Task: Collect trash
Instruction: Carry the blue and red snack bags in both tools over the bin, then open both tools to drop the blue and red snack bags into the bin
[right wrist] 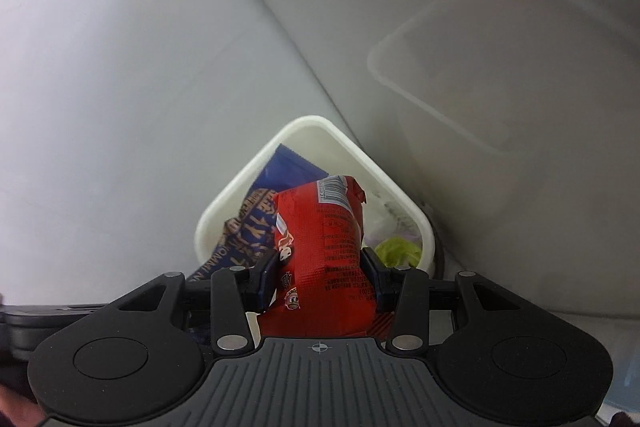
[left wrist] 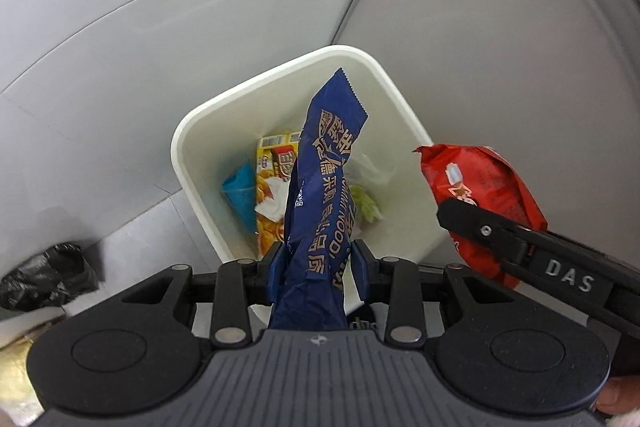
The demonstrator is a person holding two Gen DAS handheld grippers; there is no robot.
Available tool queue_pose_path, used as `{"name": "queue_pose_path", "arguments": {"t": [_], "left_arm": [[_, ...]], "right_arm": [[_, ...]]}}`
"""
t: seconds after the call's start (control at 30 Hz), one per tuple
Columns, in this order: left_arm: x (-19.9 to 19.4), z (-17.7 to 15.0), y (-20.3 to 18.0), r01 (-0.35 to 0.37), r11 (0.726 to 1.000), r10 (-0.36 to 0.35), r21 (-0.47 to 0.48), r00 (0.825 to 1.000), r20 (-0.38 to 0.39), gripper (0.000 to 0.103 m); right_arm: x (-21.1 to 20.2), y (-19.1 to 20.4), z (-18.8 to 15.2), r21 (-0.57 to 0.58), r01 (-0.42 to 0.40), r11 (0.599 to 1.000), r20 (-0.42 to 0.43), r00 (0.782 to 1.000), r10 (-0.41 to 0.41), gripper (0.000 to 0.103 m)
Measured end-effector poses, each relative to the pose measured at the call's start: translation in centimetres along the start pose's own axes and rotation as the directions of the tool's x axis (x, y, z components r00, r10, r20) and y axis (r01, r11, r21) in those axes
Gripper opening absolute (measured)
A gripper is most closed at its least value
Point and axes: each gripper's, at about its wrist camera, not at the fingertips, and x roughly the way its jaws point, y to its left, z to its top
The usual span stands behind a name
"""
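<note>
While we look along the left gripper [left wrist: 316, 263], we see its two blue pads pinching a long dark blue wrapper [left wrist: 320, 187] that stands up between them and reaches out over the white bin [left wrist: 200, 119] just ahead of and below the fingertips. Off to that gripper's right, the right gripper [left wrist: 480, 227] comes into this view from the side, clamped on a red packet [left wrist: 480, 179] that hangs beside the bin's right rim.

From the right wrist we see that same red packet [right wrist: 332, 247] head-on, squeezed between the right gripper [right wrist: 324, 275] pads, its barcode end pointing forward over the bin [right wrist: 320, 125]. To this gripper's left the blue wrapper [right wrist: 256, 223] leans into the bin opening.

Only the left view lets us see deep into the bin: a yellow snack box [left wrist: 272, 187], a light blue piece [left wrist: 240, 187] beside it, crumpled clear plastic and a pale green scrap [left wrist: 366, 205] lie at the bottom. The right view gives us just the green scrap [right wrist: 398, 251], ahead and right of its fingertips. A black bag [left wrist: 48, 277] on the floor, far left of the left gripper, shows in the left view alone, while a faint reflection of the bin on the grey wall [right wrist: 460, 87] shows in the right view alone.
</note>
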Motion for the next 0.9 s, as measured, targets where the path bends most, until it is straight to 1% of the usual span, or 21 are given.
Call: {"name": "queue_pose_path", "arguments": {"t": [0.2,0.23,0.27,0.3,0.37,0.43,0.47,0.5,0.53,0.57,0.6,0.67,0.7,0.9], "left_arm": [[1.5,0.3,-0.5,-0.028,0.997,0.028,0.072,1.0,0.002,0.033],[1.7,0.2,-0.4,-0.034,0.996,0.034,0.079,0.999,-0.002,0.033],[1.9,0.2,-0.4,-0.039,0.996,0.039,0.085,0.999,-0.004,0.033],[2.0,0.1,-0.3,-0.043,0.995,0.043,0.089,0.999,-0.004,0.034],[2.0,0.0,-0.3,-0.043,0.995,0.043,0.092,0.999,0.0,0.036],[1.8,-0.3,-0.3,-0.033,0.995,0.033,0.096,0.999,0.005,0.046],[1.7,-0.4,-0.3,-0.034,0.994,0.033,0.101,0.999,0.011,0.055],[1.5,-0.6,-0.3,-0.039,0.993,0.037,0.11,0.999,0.018,0.063],[1.5,-0.7,-0.3,-0.044,0.992,0.041,0.12,0.999,0.025,0.066],[1.2,-0.9,-0.4,-0.048,0.991,0.044,0.128,0.999,0.029,0.071],[1.1,-1.1,-0.4,-0.053,0.989,0.05,0.137,0.998,0.032,0.075],[1.1,-0.5,-0.6,-0.065,0.987,0.061,0.145,0.998,0.035,0.08],[0.9,-0.9,-0.9,-0.07,0.987,0.065,0.148,0.997,0.036,0.082],[0.2,-0.1,-0.7,-0.077,0.988,0.072,0.137,0.997,0.041,0.09]], "right_arm": [[2.5,0.6,-0.1,-0.03,0.051,0.998,-0.008,0.999,-0.051,0.043],[2.8,0.5,-0.1,-0.03,0.059,0.998,-0.009,0.998,-0.059,0.043],[2.6,0.3,-1.0,-0.031,0.064,0.997,-0.011,0.998,-0.064,0.044],[2.8,0.2,-1.0,-0.029,0.068,0.997,-0.014,0.998,-0.068,0.046],[2.9,0.2,-0.7,-0.026,0.077,0.997,-0.016,0.997,-0.078,0.046],[3.0,0.2,-0.5,-0.027,0.08,0.996,-0.019,0.997,-0.08,0.046],[3.1,0.3,-0.4,-0.027,0.08,0.996,-0.022,0.997,-0.081,0.046],[3.1,0.3,-0.3,-0.025,0.079,0.997,-0.024,0.997,-0.08,0.053],[3.2,0.3,-0.2,-0.02,0.077,0.997,-0.026,0.997,-0.078,0.063],[3.1,0.3,-0.1,-0.013,0.073,0.997,-0.025,0.997,-0.073,0.067],[3.2,0.3,0.1,-0.003,0.066,0.998,-0.023,0.998,-0.066,0.074],[2.9,0.2,0.2,0.013,0.047,0.999,-0.024,0.999,-0.047,0.077],[2.8,0.2,0.4,0.017,0.043,0.999,-0.027,0.999,-0.042,0.078],[2.4,0.7,0.8,0.002,0.046,0.999,-0.028,0.999,-0.046,0.082]]}}
